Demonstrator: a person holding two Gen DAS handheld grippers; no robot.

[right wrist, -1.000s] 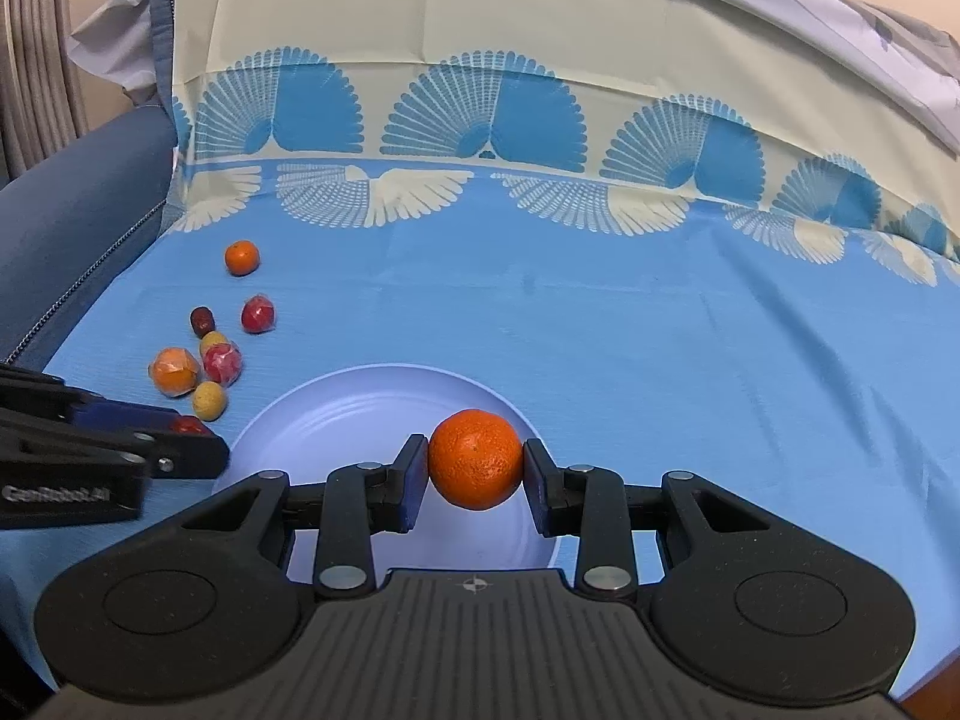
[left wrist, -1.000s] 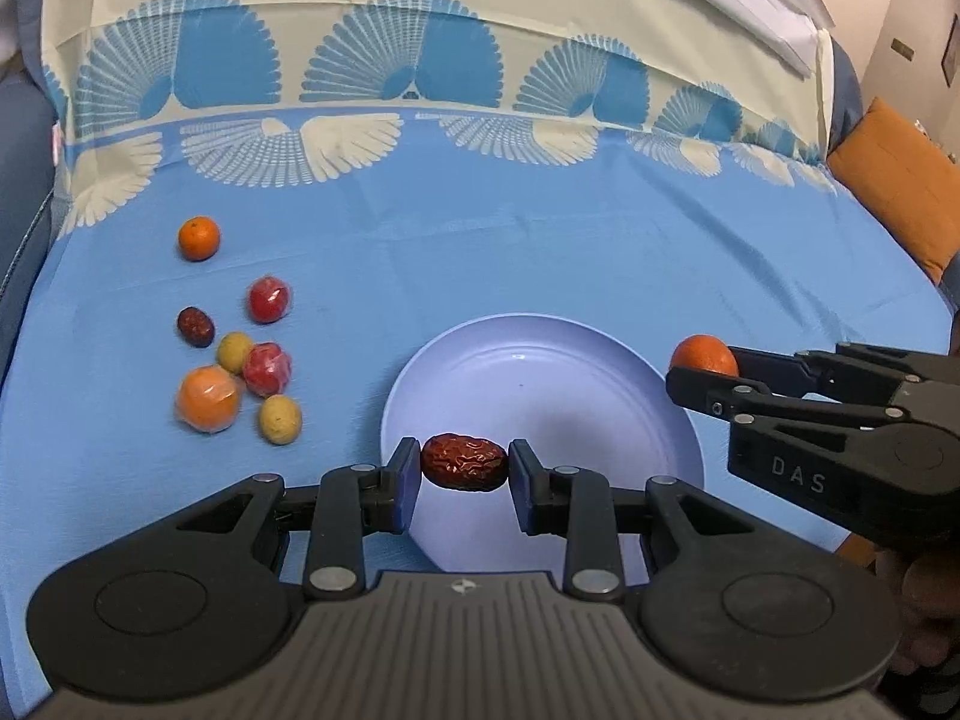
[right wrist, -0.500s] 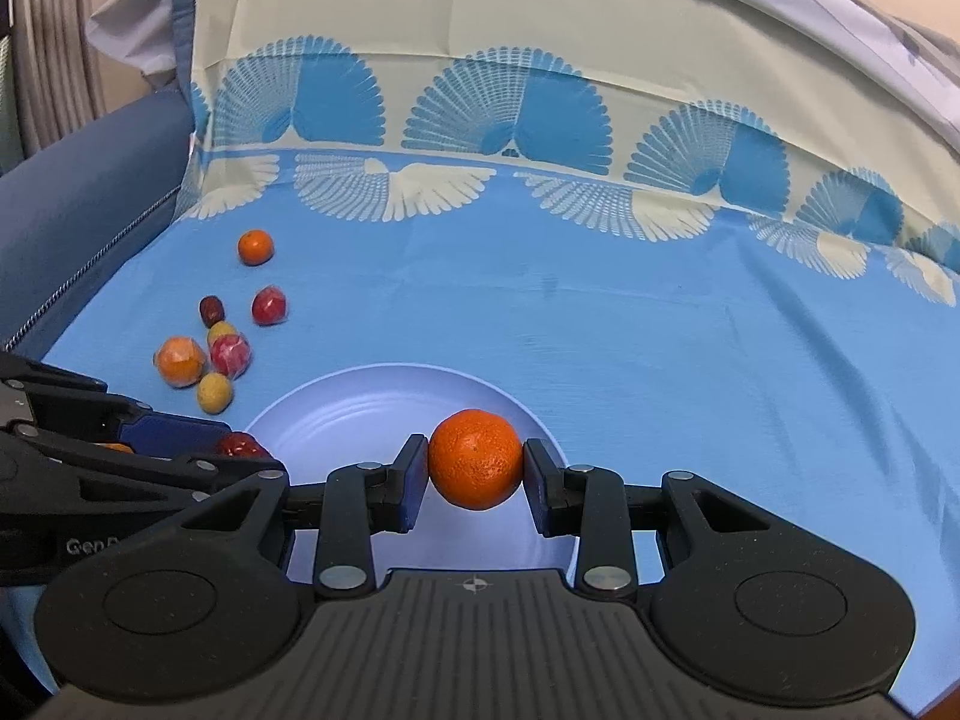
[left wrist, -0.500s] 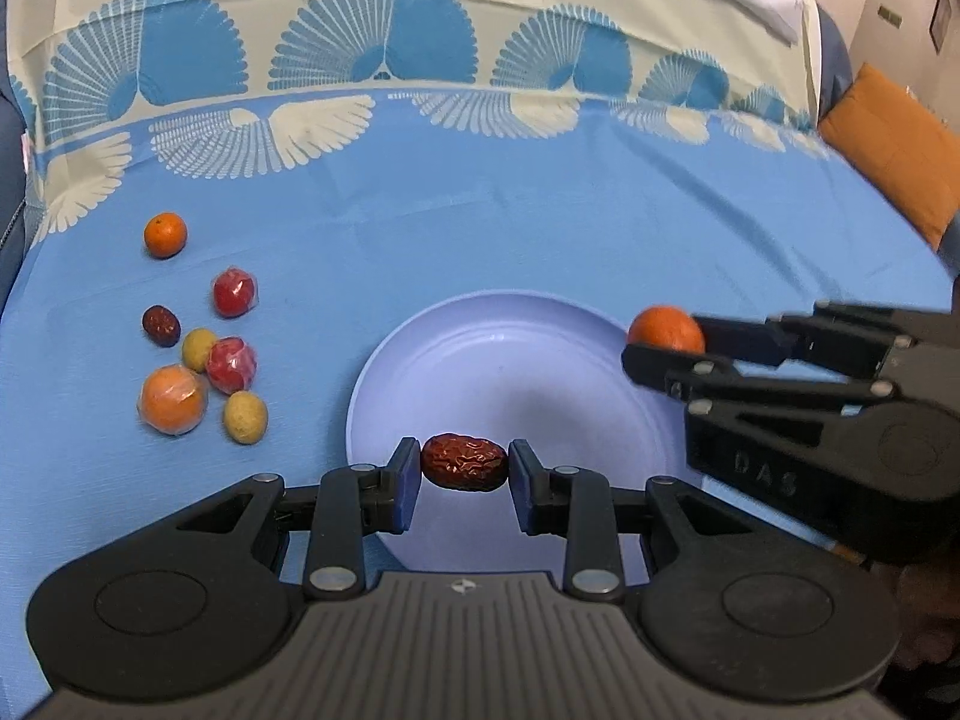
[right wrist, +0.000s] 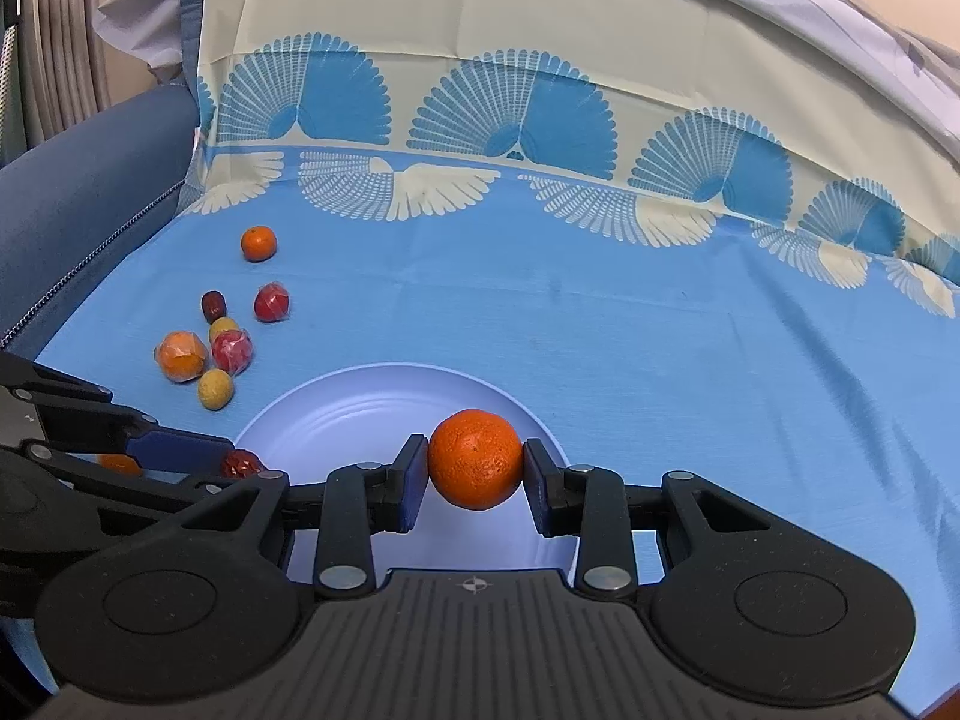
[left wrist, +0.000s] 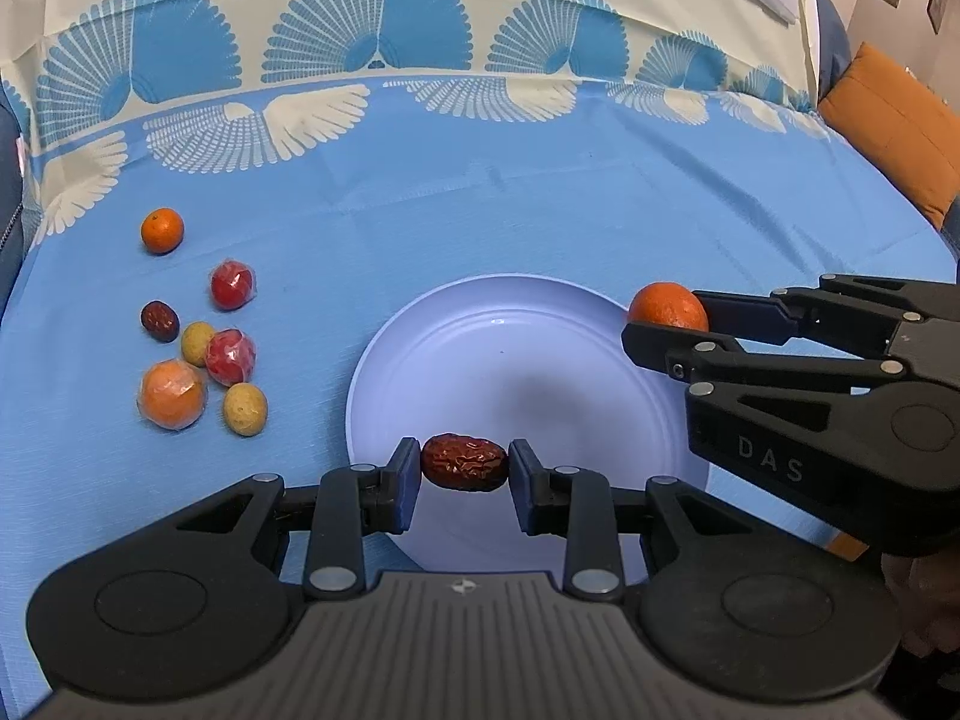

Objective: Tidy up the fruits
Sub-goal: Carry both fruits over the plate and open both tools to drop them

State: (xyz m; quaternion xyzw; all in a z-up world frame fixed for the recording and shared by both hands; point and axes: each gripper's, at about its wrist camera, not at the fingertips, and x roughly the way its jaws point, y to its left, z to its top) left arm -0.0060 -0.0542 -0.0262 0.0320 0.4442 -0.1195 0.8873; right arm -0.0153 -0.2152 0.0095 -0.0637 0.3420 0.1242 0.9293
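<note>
Left gripper [left wrist: 463, 471] pinches red date [left wrist: 464, 461], right gripper [right wrist: 476, 476] pinches orange [right wrist: 475, 459], both over lavender plate [left wrist: 540, 360] at frame centre.

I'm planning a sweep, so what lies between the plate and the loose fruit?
Only bare blue cloth separates the plate from the fruit pile, in the left wrist view.
</note>
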